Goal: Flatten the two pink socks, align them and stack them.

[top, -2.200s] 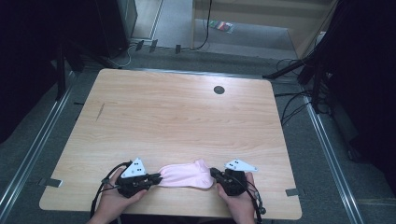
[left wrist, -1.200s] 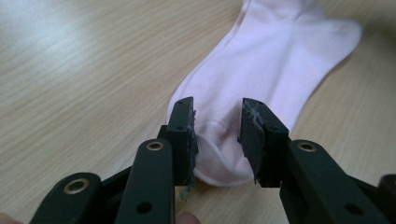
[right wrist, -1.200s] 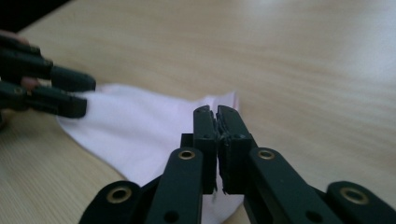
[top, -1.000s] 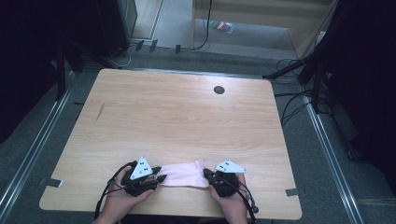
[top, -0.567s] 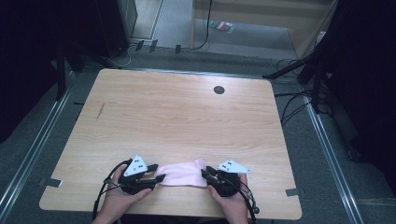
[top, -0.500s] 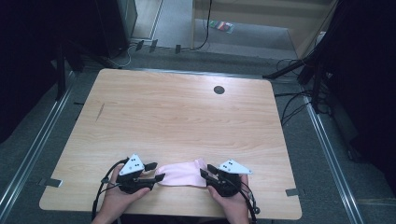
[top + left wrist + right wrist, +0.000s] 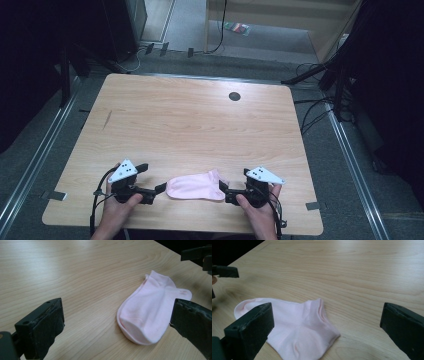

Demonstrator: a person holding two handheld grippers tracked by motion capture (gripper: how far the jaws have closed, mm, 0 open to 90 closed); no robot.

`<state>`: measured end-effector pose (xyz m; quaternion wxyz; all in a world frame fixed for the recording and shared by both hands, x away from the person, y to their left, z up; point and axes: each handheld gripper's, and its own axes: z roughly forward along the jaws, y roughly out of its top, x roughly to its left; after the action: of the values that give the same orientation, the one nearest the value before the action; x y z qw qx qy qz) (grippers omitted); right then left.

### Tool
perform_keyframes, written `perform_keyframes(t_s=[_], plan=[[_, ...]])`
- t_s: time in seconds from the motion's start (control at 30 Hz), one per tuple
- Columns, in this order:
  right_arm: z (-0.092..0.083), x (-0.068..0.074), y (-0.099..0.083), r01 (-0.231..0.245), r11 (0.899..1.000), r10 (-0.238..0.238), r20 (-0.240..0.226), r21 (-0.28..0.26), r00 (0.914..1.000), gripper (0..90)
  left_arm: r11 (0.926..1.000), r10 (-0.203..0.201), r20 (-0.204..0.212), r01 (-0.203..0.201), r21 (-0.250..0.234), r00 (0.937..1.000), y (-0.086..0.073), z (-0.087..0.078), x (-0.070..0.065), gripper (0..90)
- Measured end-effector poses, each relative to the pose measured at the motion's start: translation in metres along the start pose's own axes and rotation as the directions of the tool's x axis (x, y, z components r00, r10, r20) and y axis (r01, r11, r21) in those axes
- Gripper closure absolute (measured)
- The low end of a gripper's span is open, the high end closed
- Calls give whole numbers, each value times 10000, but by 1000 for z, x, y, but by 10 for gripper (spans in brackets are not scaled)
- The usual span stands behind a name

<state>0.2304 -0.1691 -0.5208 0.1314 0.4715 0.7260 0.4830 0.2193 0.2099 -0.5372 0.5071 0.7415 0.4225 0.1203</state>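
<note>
Item: pink sock [image 7: 195,186], flat on tabletop [image 7: 200,125] at 6 o'clock, near edge.
Left hand-held gripper [image 7: 159,189]: jaws just opened wide, empty, at sock's 9 o'clock.
Right hand-held gripper [image 7: 223,192]: likewise, at 3 o'clock.
Sock released, apparently laid out; placement probably finished.

From the high view you look forward and down over the whole desk [image 7: 200,125], with your forearms entering at the bottom edge. The left gripper view sits low and close to the desk top, looking along its own tongs [image 7: 117,322] toward your right side. The right gripper view sits equally low, facing back toward your left. All three share the pink sock [image 7: 195,186] near the desk's front edge.
</note>
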Motion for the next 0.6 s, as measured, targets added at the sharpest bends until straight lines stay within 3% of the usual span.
perform_keyframes(t_s=[0.3,0.6], plan=[[-7,-19,-1,-134,9999,139,664,-83,9977,0,9995,-316,-803,312,-65,9963,-4,-15,23,0],[-21,-46,-2,-236,9994,271,1452,-258,9890,0,9969,-732,-1508,681,-383,9859,-8,-34,47,0]])
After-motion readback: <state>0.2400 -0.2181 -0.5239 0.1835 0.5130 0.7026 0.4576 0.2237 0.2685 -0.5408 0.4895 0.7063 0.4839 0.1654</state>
